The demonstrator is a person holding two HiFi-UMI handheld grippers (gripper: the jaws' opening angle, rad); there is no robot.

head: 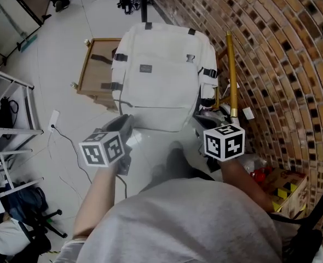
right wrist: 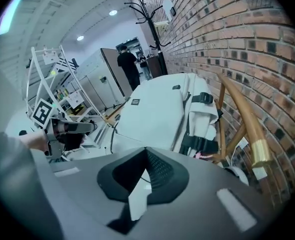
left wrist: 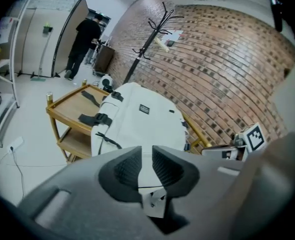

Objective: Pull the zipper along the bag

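Note:
A white backpack (head: 156, 75) lies on a wooden cart, its front with a small dark label facing up. The same backpack (left wrist: 142, 121) fills the middle of the left gripper view, and the backpack (right wrist: 157, 114) also lies ahead in the right gripper view. Both grippers hang short of its near end, apart from it. My left gripper (left wrist: 146, 159) shows a narrow gap between its pads with nothing gripped; in the head view this left gripper (head: 126, 124) is at lower left. My right gripper (right wrist: 146, 156) has its pads together and empty; the right gripper (head: 205, 126) is at lower right. No zipper pull can be made out.
The wooden cart (head: 90, 64) juts out left of the bag. A brick wall (head: 271, 48) runs close along the right, with a wooden pole (head: 231, 70) leaning by it. A white rack (head: 8, 119) stands at left. A person in black (left wrist: 82, 39) stands far back.

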